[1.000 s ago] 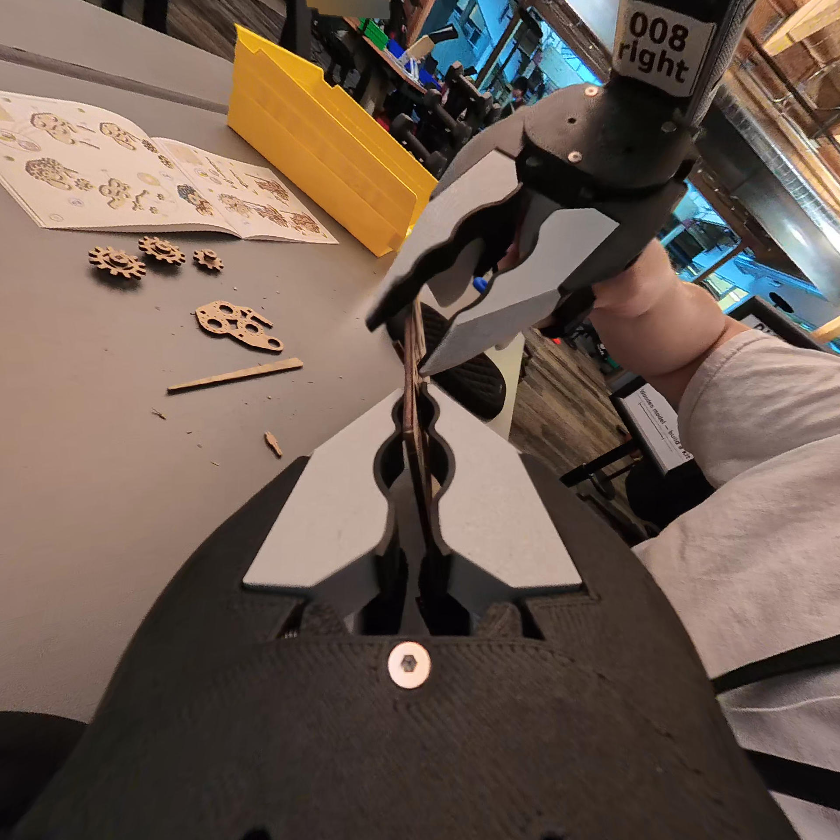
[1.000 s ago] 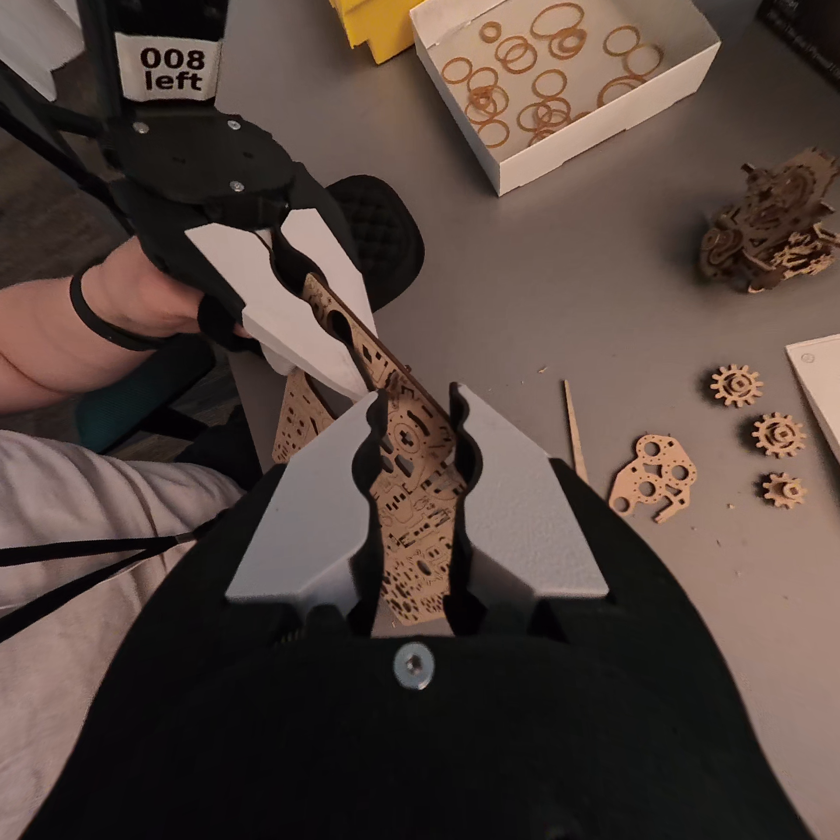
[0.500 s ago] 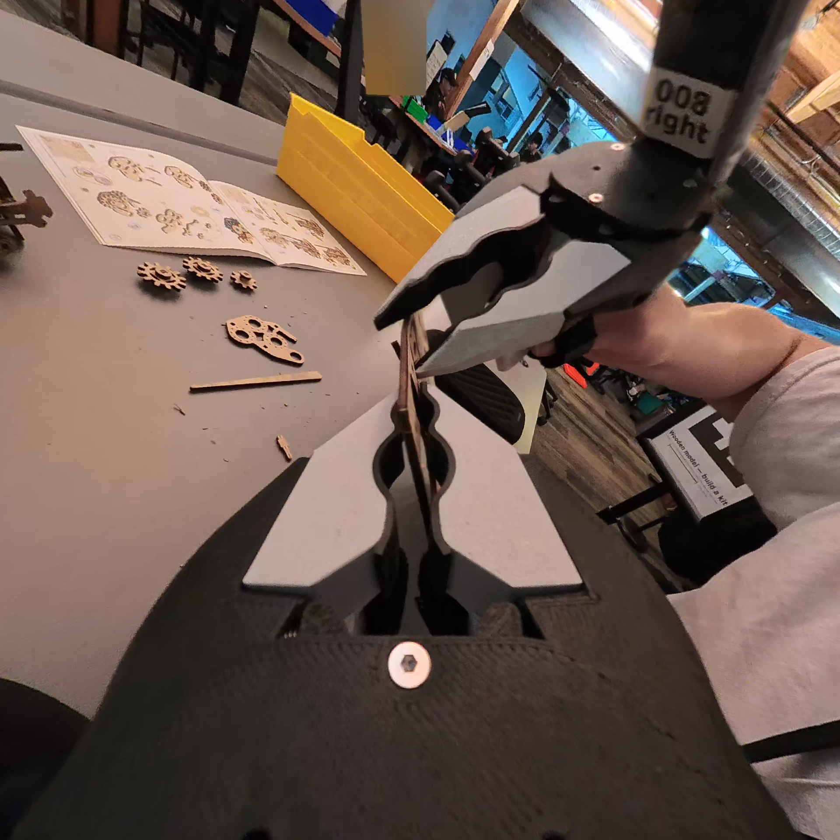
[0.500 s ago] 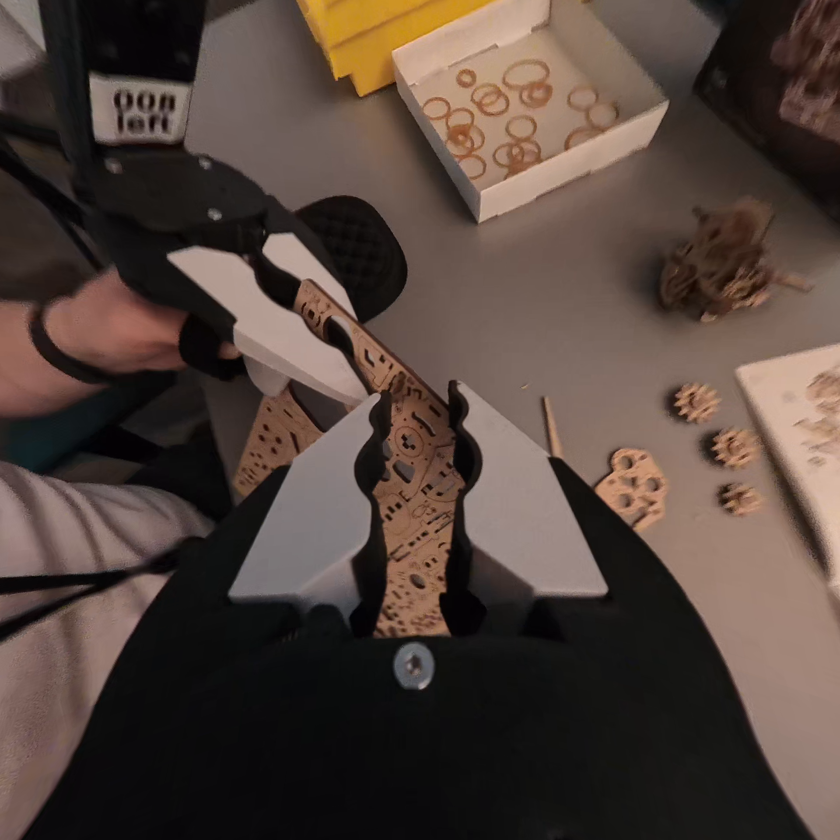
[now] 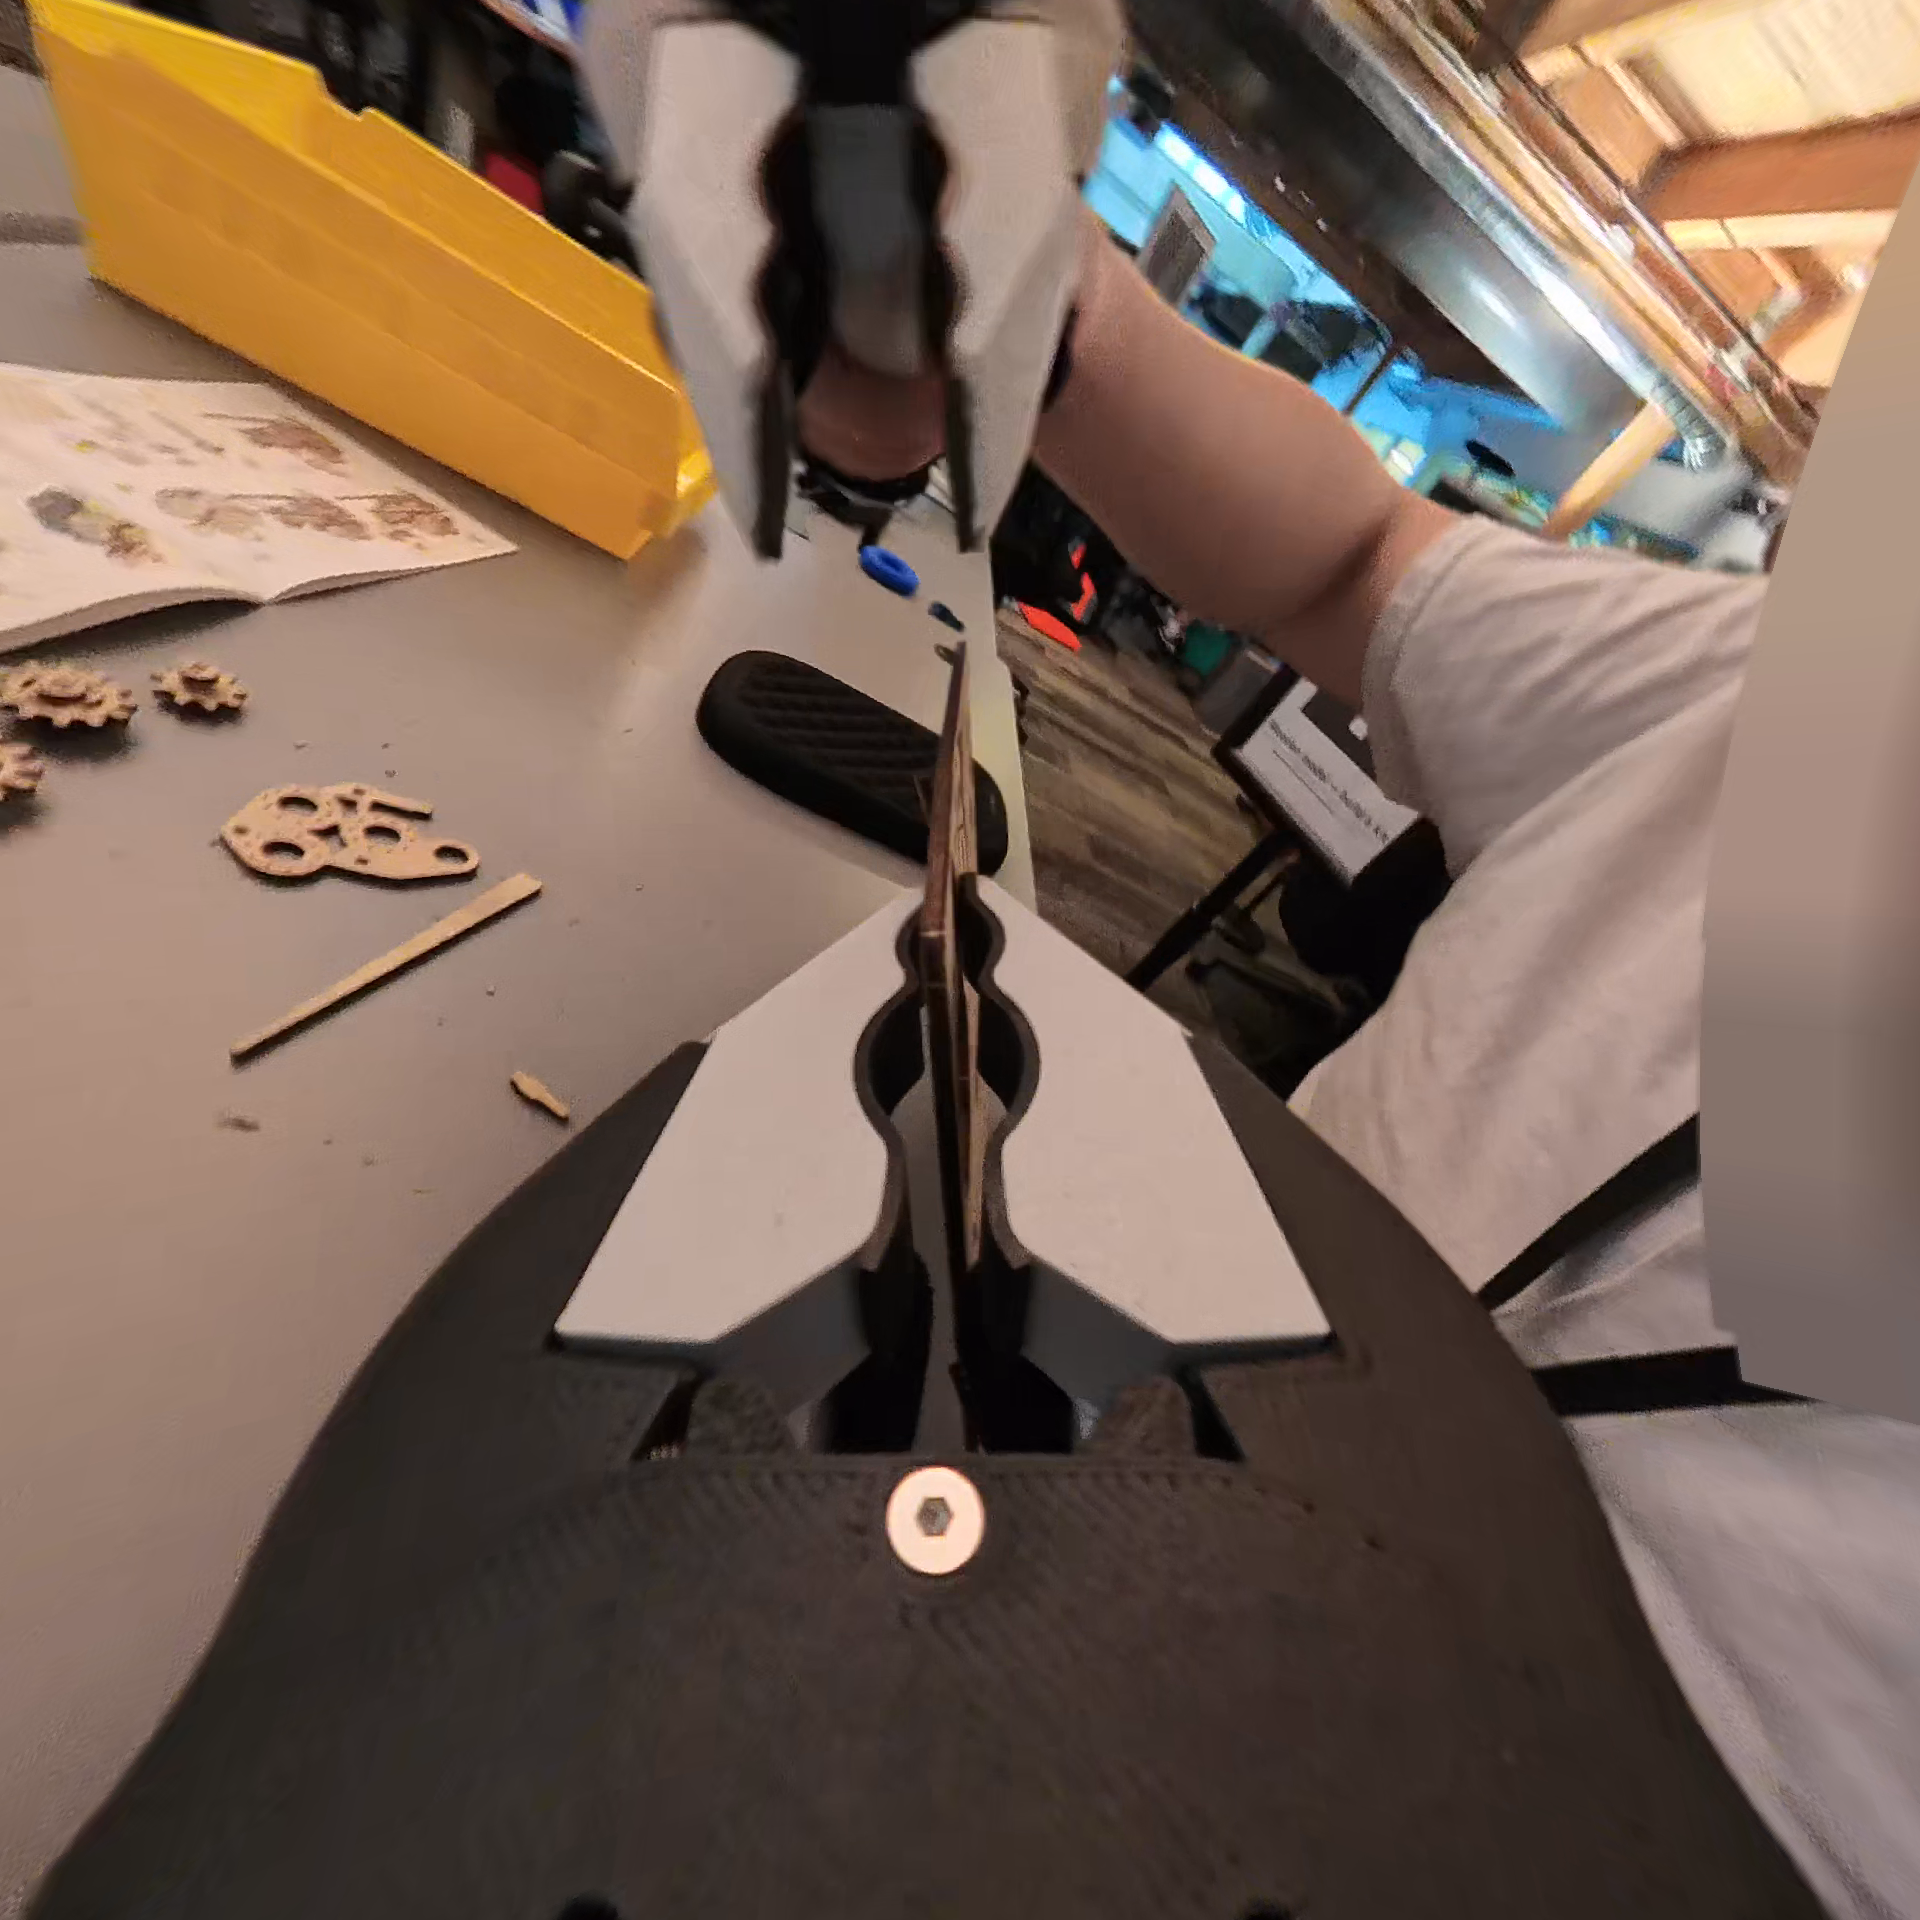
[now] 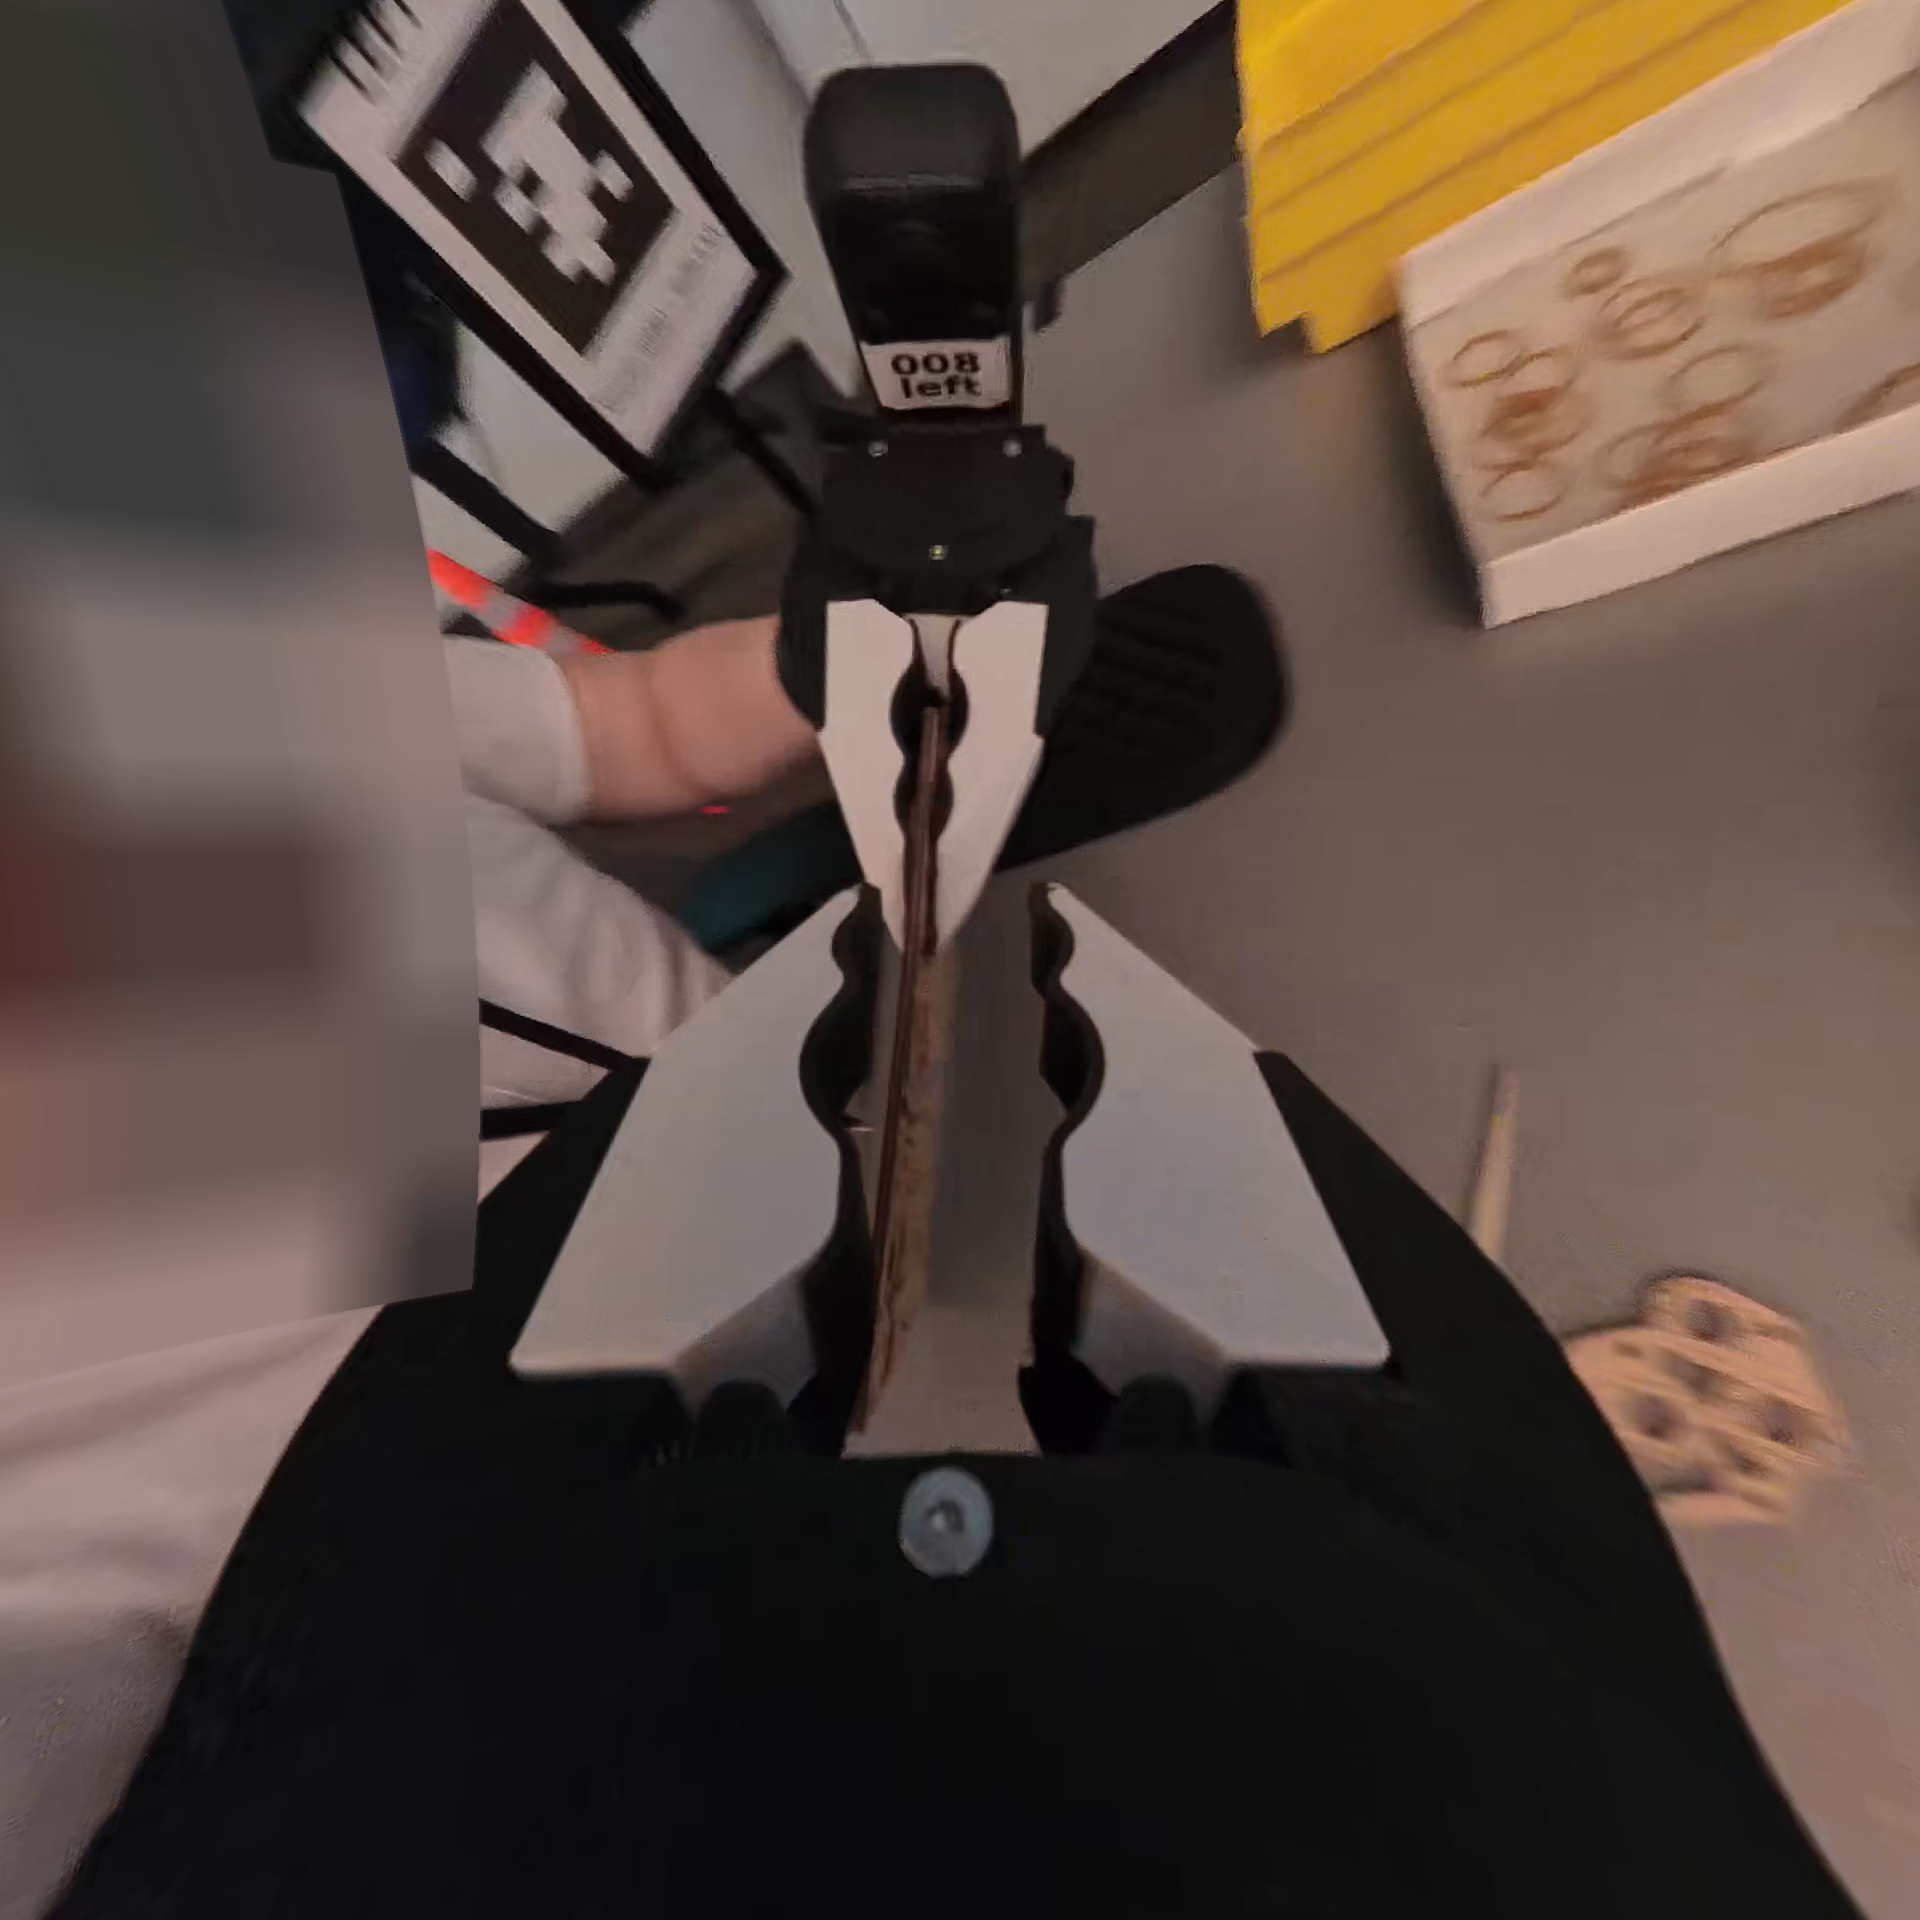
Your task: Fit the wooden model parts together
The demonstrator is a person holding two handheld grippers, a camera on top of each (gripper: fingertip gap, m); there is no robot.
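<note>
- The grey tabletop (image 5: 312, 1195) carries a long yellow plastic bin (image 5: 364, 270) at its far side, with an open illustrated instruction booklet (image 5: 187, 499) lying just in front of it.
- A white cardboard tray of tan rings (image 6: 1662, 353) sits beside the yellow bin in the right wrist view, blurred.
- The left gripper (image 5: 951, 914) is held level over the tabletop's edge, its fingers closed on the thin laser-cut wooden sheet (image 5: 951, 831), which stands on edge and juts forward past the tips.
- The right gripper (image 5: 862, 540) hangs from above, pointing down toward the sheet's far end, bare forearm behind it; its fingers (image 5: 717, 312) are spread apart, the sheet running between them, and I cannot tell whether either touches it.
- A flat wooden plate with round holes (image 5: 343, 831) lies on the tabletop, a thin wooden stick (image 5: 384, 966) near it.
- Small wooden gears (image 5: 73, 696) lie near the booklet.
</note>
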